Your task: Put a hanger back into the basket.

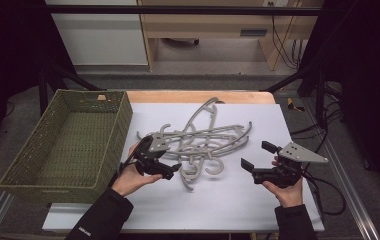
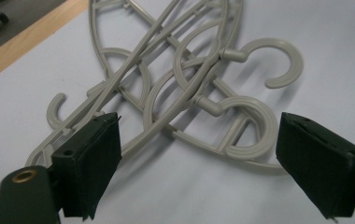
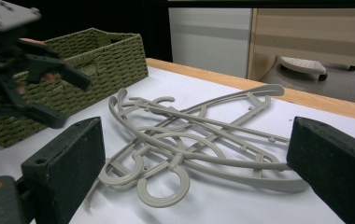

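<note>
Two forearms in dark sleeves come in from the bottom of the high view, each hand holding a two-jaw gripper over a white mat (image 1: 238, 200) on a wooden table. Between them lies a tangled pile of grey plastic hangers (image 1: 203, 142), arms crossed over one another and hooks interlocked, near the middle of the mat.

On the person's left, the left gripper (image 1: 165, 162) sits right at the pile's near-left edge. Seen from the left gripper view, its black jaws are spread wide, with nothing pinched; one hanger hook (image 2: 252, 126) and several crossing arms lie on the mat between and just beyond them. On the other side, the right gripper (image 1: 255, 157) hangs just beside the pile's right end, also spread wide and empty; its own view looks across the hangers toward the left gripper (image 3: 40, 88).

Left of the mat stands an empty green woven basket (image 1: 120, 125), its near wall close to the left hand.

The likely trouble is the tangle itself. Closing the left jaws where several arms cross could catch two hangers at once, or lifting one could drag its neighbours by their hooks, so the whole bundle slides across the mat or drops partway to the basket. Smooth, thin plastic could also slip or twist in the pads if gripped off-centre
</note>
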A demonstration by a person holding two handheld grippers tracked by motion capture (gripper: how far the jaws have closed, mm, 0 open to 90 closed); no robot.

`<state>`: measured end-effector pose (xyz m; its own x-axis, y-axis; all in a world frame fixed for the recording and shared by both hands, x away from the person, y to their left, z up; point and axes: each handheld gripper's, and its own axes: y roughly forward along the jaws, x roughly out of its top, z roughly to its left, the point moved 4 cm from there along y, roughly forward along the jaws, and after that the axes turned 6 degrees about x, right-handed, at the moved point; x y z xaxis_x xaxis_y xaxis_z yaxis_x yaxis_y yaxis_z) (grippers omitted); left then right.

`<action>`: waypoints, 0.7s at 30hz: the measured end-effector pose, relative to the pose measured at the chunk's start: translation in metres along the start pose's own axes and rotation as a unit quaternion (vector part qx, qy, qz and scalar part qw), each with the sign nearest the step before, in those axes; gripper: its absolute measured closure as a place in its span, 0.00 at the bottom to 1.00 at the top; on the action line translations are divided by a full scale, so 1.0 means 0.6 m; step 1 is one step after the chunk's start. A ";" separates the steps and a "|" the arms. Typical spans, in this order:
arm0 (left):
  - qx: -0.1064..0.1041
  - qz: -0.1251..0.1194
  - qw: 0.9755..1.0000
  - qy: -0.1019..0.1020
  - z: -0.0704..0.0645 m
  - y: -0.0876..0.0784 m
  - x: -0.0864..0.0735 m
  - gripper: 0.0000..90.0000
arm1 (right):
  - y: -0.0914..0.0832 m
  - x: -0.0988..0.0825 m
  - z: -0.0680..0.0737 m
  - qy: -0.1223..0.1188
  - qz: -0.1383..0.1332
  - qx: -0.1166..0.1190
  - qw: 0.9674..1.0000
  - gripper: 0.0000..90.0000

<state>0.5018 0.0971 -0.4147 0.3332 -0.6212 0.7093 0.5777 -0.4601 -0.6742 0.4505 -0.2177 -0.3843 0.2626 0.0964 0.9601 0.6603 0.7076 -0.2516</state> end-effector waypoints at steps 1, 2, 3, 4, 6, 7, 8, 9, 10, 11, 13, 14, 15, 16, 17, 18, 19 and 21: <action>0.000 0.015 1.000 0.016 0.002 0.011 0.002 0.18 | 0.000 0.000 0.000 -0.001 0.001 0.000 1.000 0.05; 0.001 0.023 0.999 0.022 0.004 0.017 0.002 0.20 | 0.000 0.000 0.000 -0.001 0.001 0.000 1.000 0.05; 0.001 0.027 0.999 0.019 0.004 0.029 0.004 0.21 | 0.000 0.000 0.000 -0.001 0.001 -0.001 1.000 0.05; 0.000 0.030 0.999 0.019 0.005 0.035 0.004 0.23 | 0.000 0.000 0.000 0.000 -0.001 0.000 1.000 0.05; 0.004 0.041 0.999 0.016 0.014 0.061 0.000 0.26 | -0.001 0.000 -0.001 -0.001 -0.001 0.000 1.000 0.05; 0.004 0.041 0.999 0.016 0.014 0.061 0.000 0.30 | -0.001 0.000 -0.001 -0.001 -0.001 0.000 1.000 0.05; 0.004 0.044 0.999 0.015 0.017 0.067 -0.003 0.30 | 0.000 0.000 -0.001 -0.001 0.000 -0.001 1.000 0.05; 0.005 0.046 0.999 0.011 0.021 0.076 -0.006 0.31 | 0.000 0.000 0.000 0.000 0.001 0.000 1.000 0.05; 0.003 0.056 0.998 0.014 0.026 0.084 -0.010 0.32 | 0.000 0.000 -0.001 -0.001 0.000 0.002 1.000 0.05; 0.000 0.059 0.998 0.009 0.030 0.089 -0.013 0.33 | 0.001 -0.001 0.000 0.000 0.003 -0.001 1.000 0.05; -0.007 0.067 0.998 0.007 0.039 0.099 -0.018 0.37 | 0.003 -0.002 -0.001 -0.002 0.005 -0.001 1.000 0.05; -0.008 0.069 0.998 0.003 0.041 0.101 -0.019 0.38 | 0.004 -0.002 -0.001 -0.002 0.007 -0.001 1.000 0.05; -0.007 0.072 0.997 0.002 0.044 0.106 -0.021 0.40 | 0.005 -0.003 -0.001 -0.002 0.008 0.001 1.000 0.05; -0.007 0.074 0.997 0.001 0.046 0.109 -0.023 0.42 | 0.005 -0.003 -0.001 -0.002 0.009 0.000 1.000 0.05; -0.008 0.078 0.997 0.003 0.048 0.112 -0.025 0.44 | 0.006 -0.004 -0.001 -0.002 0.009 0.000 1.000 0.05; -0.007 0.081 0.997 0.003 0.050 0.115 -0.027 0.46 | 0.006 -0.004 -0.001 -0.002 0.010 -0.001 1.000 0.05; -0.010 0.082 0.997 0.002 0.050 0.118 -0.028 0.49 | 0.007 -0.004 -0.001 -0.003 0.011 -0.002 1.000 0.05; -0.007 0.088 0.996 0.005 0.050 0.123 -0.031 0.51 | 0.007 -0.004 -0.001 -0.003 0.012 -0.003 1.000 0.05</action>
<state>0.5602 0.0939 -0.4716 0.4210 -0.6985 0.5786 0.5016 -0.3523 -0.7902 0.4529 -0.2156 -0.3876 0.2740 0.1166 0.9546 0.6579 0.7013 -0.2745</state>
